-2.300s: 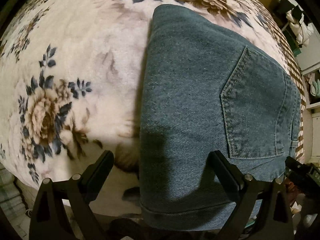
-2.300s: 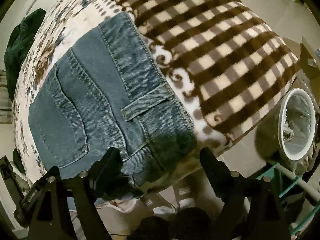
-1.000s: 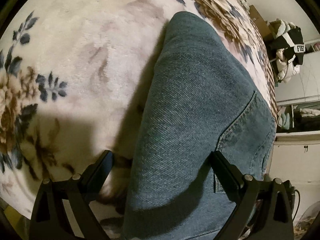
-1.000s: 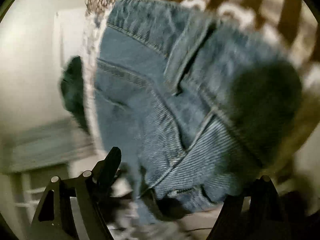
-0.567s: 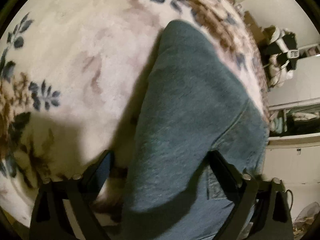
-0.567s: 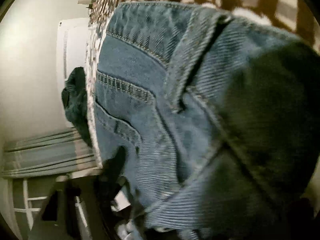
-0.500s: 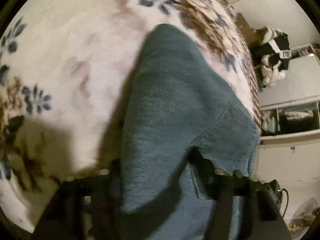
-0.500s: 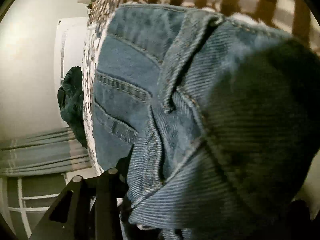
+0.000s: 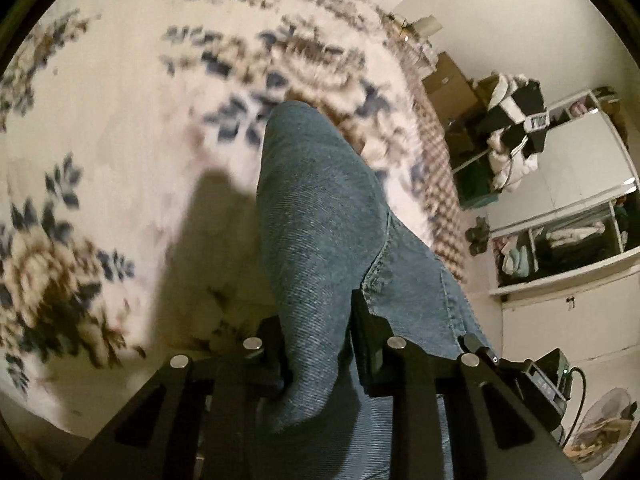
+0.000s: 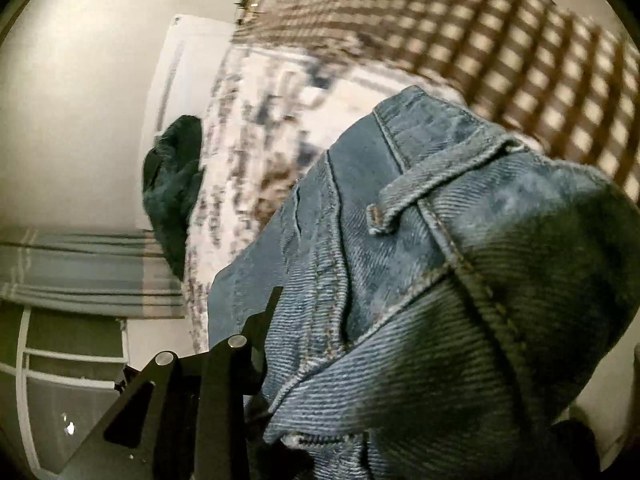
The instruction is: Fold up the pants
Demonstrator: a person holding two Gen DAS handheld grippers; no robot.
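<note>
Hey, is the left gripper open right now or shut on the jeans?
Shut: left gripper pinches the jeans between both fingers, denim bunched and lifted.

Warm, dim indoor light falls on the bed from above and behind me, throwing my tool's dark shadow across the floral blanket [image 9: 120, 128], whose pattern smears with motion blur. The jeans [image 9: 320, 220] in my left gripper [image 9: 316, 344] stay sharp. In my right view the checked blanket [image 10: 540, 60] blurs; fisheye bending and black vignette ring both frames.
</note>
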